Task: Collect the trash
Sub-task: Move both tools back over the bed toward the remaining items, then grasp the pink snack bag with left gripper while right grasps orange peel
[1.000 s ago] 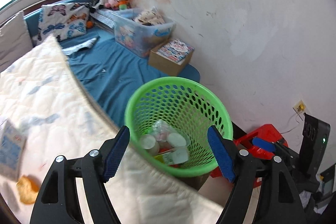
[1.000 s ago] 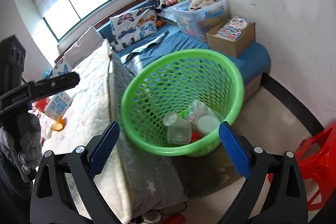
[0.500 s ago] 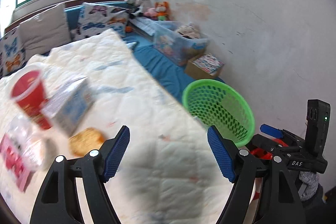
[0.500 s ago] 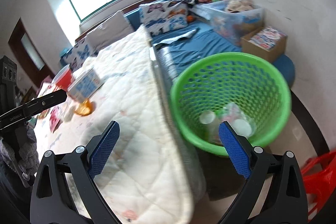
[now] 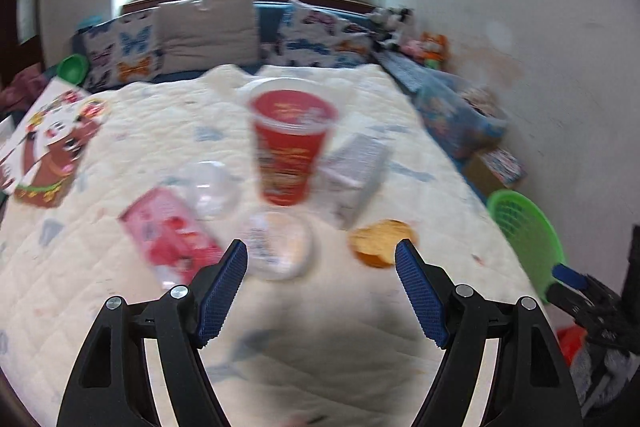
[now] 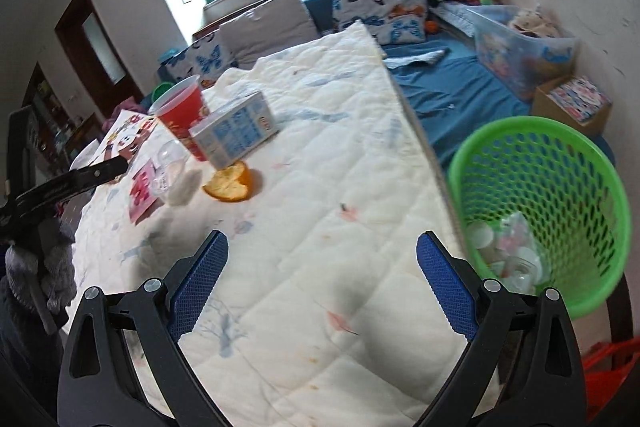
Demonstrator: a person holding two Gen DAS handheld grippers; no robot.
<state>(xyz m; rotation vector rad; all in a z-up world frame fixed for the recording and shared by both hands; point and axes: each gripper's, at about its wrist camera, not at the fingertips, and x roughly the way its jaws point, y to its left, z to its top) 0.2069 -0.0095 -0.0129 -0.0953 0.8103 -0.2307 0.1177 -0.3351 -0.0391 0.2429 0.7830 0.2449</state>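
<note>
Left gripper (image 5: pixel 321 255) hovers over the white quilt (image 6: pixel 320 195), jaws spread wide, nothing between them; the left wrist view is motion-blurred. Right gripper (image 6: pixel 322 249) also hangs above the quilt, jaws spread, holding nothing. The trash lies clustered toward the quilt's far left part, well apart from its right edge. A red cup (image 5: pixel 289 143) stands upright in the middle of the cluster. Just beside the cup, on its right, lies a blue-and-white carton (image 6: pixel 235 131) on its side; whether they touch cannot be told. An orange peel (image 6: pixel 232 183) lies in front of the carton, close to it. A pink packet (image 5: pixel 172 233) lies flat on the near left side of the group, with a clear plastic dome lid (image 5: pixel 210 187) next to it and a round pale lidded container (image 5: pixel 278 247) nearest the left gripper's left finger. A picture book (image 5: pixel 44 143) rests at the quilt's left edge. The green basket (image 6: pixel 548 163) stands off the quilt's right edge, just beside the mattress side, and holds white cups and crumpled clear plastic at its bottom. Beyond it on the blue sheet (image 6: pixel 448 87) sit a clear storage bin (image 6: pixel 516 47) and a cardboard box (image 6: pixel 572 103) near the wall.
</note>
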